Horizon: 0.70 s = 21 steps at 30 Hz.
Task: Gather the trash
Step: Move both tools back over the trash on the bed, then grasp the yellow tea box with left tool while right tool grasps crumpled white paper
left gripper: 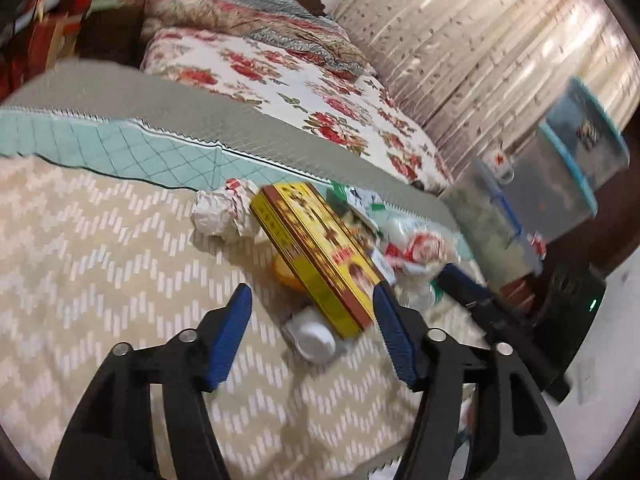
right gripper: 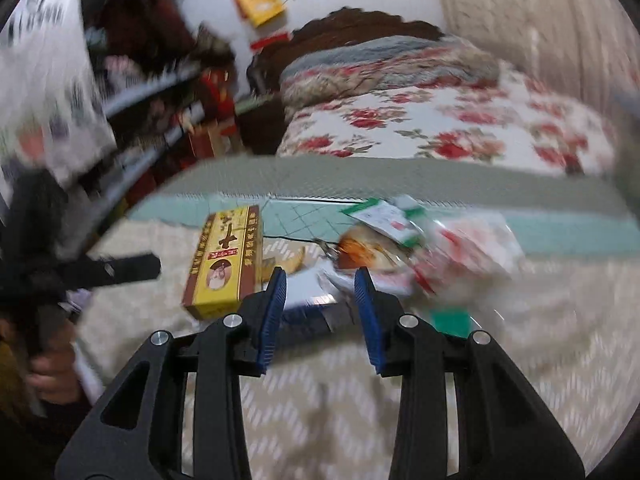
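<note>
Left wrist view: left gripper (left gripper: pixel 312 304) stands wide, nothing clamped; yellow box (left gripper: pixel 316 258) lies tilted between the blue pads, w/ a small white cup (left gripper: pixel 314 338) just under it. Crumpled white paper (left gripper: pixel 218 212) sits beside the box's far end, plastic wrappers (left gripper: pixel 416 250) toward the bed's right edge.

Right wrist view, blurred: right gripper (right gripper: pixel 322 280) at a narrower gap, no grip seen. Yellow box (right gripper: pixel 226 262) left of it on the chevron bedspread (right gripper: pixel 320 412); plastic wrappers (right gripper: pixel 452 252) right. Left gripper (right gripper: pixel 120 268) enters at left.
</note>
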Available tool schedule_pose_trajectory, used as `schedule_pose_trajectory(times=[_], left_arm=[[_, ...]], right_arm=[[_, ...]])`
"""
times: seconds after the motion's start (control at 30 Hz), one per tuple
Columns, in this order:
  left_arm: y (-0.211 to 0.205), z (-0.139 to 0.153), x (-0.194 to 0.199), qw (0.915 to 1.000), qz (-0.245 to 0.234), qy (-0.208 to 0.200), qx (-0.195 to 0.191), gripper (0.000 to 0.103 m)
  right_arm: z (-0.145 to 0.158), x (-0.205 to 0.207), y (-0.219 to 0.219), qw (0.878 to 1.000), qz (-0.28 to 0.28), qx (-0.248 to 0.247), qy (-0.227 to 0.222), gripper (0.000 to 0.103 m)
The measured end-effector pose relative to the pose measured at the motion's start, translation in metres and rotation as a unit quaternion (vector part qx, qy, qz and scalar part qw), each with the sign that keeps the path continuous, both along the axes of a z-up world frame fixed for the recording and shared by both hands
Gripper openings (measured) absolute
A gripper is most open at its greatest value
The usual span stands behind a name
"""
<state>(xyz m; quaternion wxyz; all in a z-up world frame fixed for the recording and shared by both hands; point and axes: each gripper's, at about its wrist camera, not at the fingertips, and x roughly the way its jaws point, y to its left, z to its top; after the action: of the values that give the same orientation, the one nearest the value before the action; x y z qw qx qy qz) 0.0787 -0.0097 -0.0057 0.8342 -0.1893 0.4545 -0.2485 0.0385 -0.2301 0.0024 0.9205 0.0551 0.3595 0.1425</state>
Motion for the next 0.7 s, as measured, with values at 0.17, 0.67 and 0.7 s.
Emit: schedule_pose_trajectory(times=[0.17, 0.67, 0.7], left_arm=[[0.002, -0.028, 0.033, 0.9959, -0.026, 0.052, -0.07, 0.062], [0.122, -0.026, -0.02, 0.9907, 0.044, 0.002, -0.129, 0.022], [0.129, -0.029, -0.025, 0.9909, 0.051, 0.004, -0.124, 0.022]], right_arm=[[-0.014, 0.027, 0.039, 0.998, 0.032, -0.038, 0.031, 0.038], [0.019, 0.045, 0.117, 0.993, 0.101, -0.047, 0.035, 0.087], [0.02, 0.054, 0.125, 0.993, 0.104, -0.049, 0.038, 0.087]])
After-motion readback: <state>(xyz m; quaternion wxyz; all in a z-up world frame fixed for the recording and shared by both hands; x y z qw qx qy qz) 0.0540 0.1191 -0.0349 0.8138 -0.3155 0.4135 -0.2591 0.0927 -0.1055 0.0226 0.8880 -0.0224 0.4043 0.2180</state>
